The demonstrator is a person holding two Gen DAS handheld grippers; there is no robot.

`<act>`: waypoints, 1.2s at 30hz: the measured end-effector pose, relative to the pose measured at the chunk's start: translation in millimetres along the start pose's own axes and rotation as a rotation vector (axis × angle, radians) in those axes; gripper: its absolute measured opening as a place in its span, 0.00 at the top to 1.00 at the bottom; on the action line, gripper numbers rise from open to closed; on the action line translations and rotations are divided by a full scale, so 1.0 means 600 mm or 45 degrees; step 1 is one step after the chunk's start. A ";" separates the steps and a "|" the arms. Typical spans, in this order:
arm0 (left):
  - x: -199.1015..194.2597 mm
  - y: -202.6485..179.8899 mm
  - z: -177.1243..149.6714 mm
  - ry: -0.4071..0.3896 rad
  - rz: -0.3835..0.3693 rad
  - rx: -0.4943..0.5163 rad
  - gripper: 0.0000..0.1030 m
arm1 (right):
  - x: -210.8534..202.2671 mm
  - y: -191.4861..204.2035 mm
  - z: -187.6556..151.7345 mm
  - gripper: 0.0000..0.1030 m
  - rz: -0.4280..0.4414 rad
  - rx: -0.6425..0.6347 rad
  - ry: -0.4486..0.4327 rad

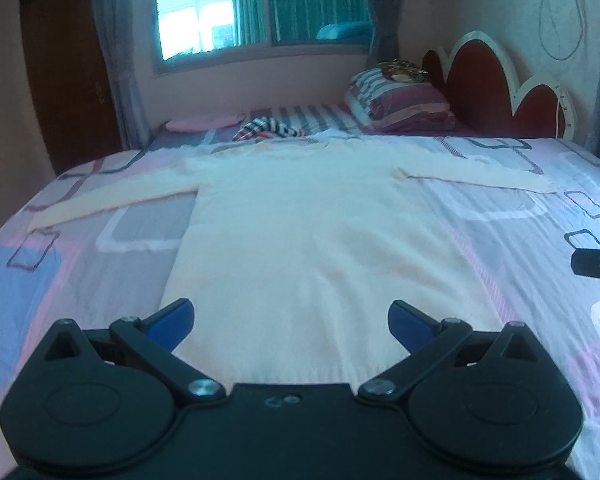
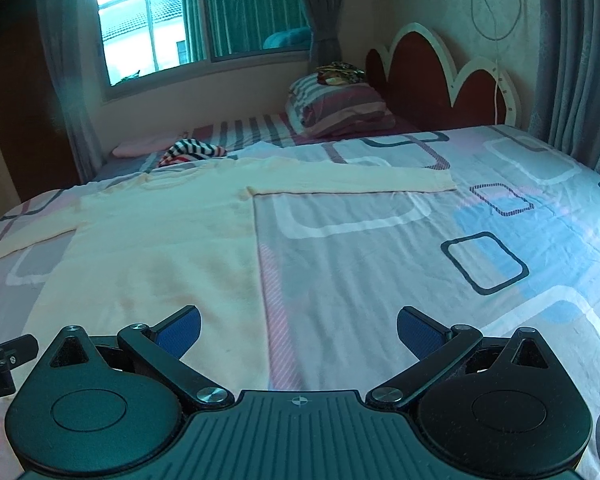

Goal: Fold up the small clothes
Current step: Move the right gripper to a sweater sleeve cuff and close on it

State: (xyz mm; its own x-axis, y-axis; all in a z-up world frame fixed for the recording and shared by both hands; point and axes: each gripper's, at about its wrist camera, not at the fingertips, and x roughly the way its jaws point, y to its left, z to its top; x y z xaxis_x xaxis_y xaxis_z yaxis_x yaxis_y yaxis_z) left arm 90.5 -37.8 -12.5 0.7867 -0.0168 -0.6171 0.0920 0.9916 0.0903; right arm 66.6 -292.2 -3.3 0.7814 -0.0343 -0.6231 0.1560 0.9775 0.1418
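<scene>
Left wrist view: cream sweater (image 1: 300, 232) lies flat on the bed (image 1: 540, 240), sleeves spread out, ready for folding. Left tongs (image 1: 291, 320) gape wide over its hem; right tongs (image 2: 299, 330) gape wide, straddling its right edge, nothing gripped.

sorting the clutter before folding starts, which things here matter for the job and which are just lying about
For the job:
cream sweater, spread flat
left gripper, open
right gripper, open

Lying about:
striped cloth
pink cloth
pillow
</scene>
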 end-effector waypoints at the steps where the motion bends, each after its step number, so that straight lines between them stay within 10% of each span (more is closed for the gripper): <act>1: 0.004 -0.004 0.004 -0.008 -0.010 0.016 0.00 | 0.006 -0.004 0.003 0.00 -0.006 0.003 0.004; 12: 0.079 -0.035 0.038 0.002 -0.001 0.231 0.00 | 0.082 -0.051 0.038 0.00 -0.083 0.019 0.024; 36: 0.289 0.053 0.104 0.087 0.117 0.016 0.01 | 0.292 -0.233 0.166 0.00 -0.195 0.143 -0.145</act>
State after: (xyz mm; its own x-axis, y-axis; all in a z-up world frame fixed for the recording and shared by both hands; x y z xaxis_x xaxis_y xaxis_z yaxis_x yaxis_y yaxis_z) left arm 268.0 -17.0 -67.6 0.7487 0.0831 -0.6576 0.0298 0.9869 0.1587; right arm 241.9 -455.5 -55.9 0.8056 -0.2105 -0.5538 0.3398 0.9299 0.1407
